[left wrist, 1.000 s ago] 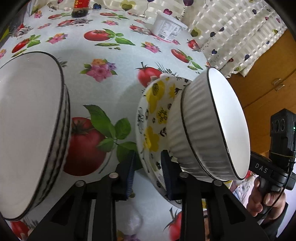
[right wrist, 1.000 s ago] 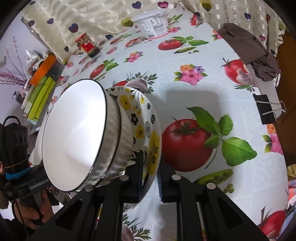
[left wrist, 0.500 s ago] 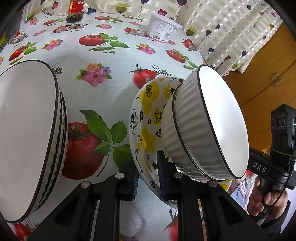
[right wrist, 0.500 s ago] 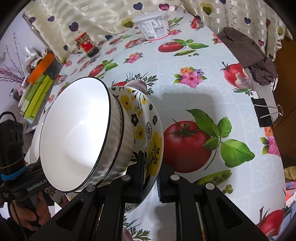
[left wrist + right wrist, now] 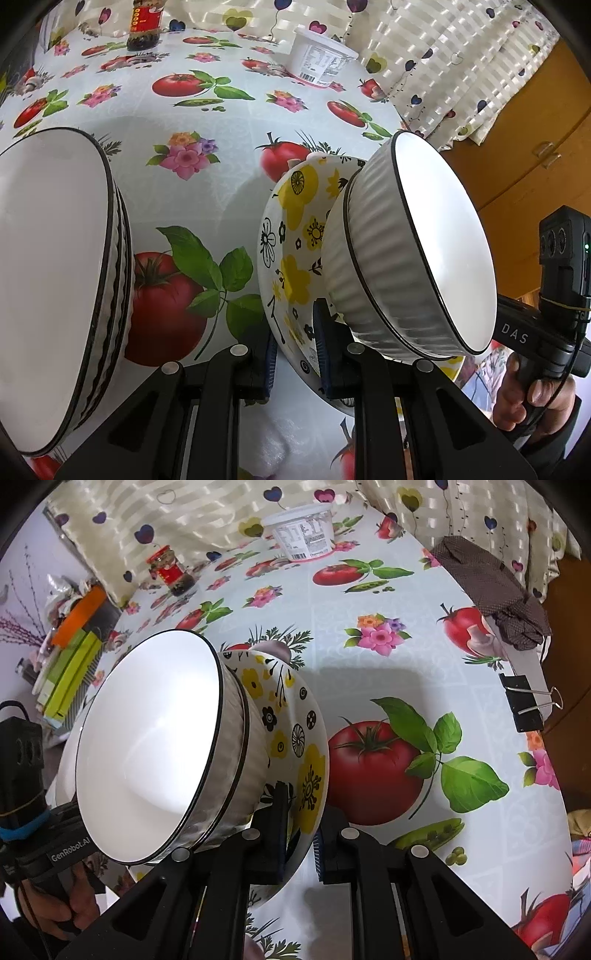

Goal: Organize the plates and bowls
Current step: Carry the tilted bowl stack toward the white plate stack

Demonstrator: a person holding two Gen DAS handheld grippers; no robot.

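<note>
Now: left gripper (image 5: 293, 350) jaws, just narrowed, are pinching the rim of the yellow-flowered plate (image 5: 291, 236); right gripper (image 5: 300, 834) is clamping its opposite rim. White ribbed bowl (image 5: 413, 258) is riding on it, near the tablecloth's (image 5: 207, 122) front edge. Judgement: two-handed hold secured, lift or carry pending

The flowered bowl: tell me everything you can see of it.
The flowered bowl looks like glazed ceramic, white with yellow and black flowers painted inside and out. It is tilted steeply, almost on edge, over the tomato-print tablecloth. A white ribbed bowl with a black rim nests inside it. The left hand-held gripper and the right hand-held gripper each clamp its rim from opposite sides. No chips or cracks show.
</note>
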